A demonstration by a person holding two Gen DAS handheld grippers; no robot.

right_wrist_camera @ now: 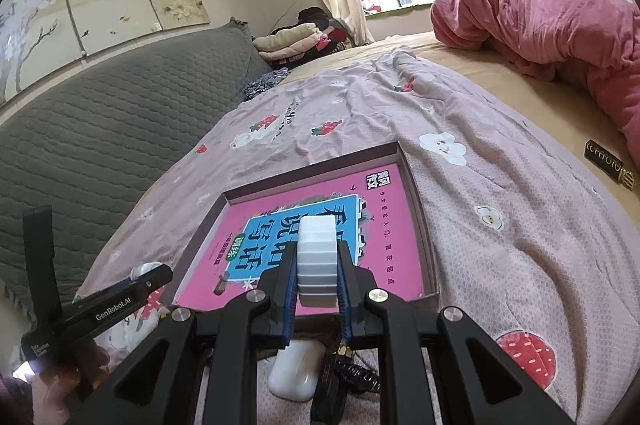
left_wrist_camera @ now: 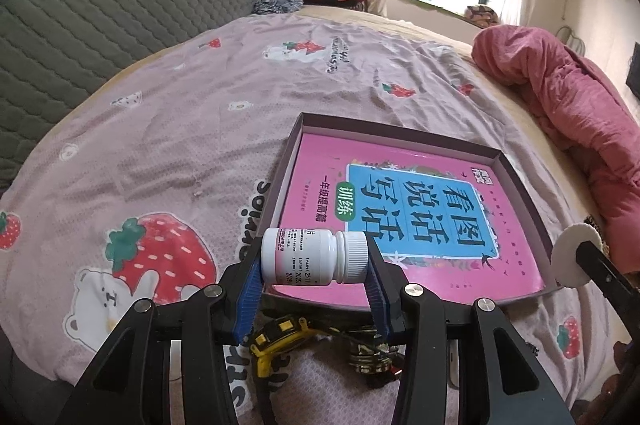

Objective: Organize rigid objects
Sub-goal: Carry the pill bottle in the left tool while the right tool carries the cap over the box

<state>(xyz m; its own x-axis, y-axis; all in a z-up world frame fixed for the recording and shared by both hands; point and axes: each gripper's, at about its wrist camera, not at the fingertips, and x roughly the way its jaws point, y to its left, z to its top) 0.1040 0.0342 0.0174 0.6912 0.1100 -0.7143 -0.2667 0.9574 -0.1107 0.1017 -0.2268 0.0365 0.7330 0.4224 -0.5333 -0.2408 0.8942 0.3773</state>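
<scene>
The white pill bottle (left_wrist_camera: 314, 256) lay crosswise in the half-open left gripper (left_wrist_camera: 316, 289), pinched base to cap above the near edge of the shallow box (left_wrist_camera: 520, 181) holding a pink book (left_wrist_camera: 400, 209). The right gripper (right_wrist_camera: 318, 299) was nearly closed on a white ribbed disc (right_wrist_camera: 318, 261) over the same box. This looked like the placing step: each item probably needed lowering onto the book before release.

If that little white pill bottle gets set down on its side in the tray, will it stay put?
Probably not: the pill bottle is a smooth round cylinder, so it may roll across the glossy book. It looks light and rigid, held sideways in the left gripper.
</scene>
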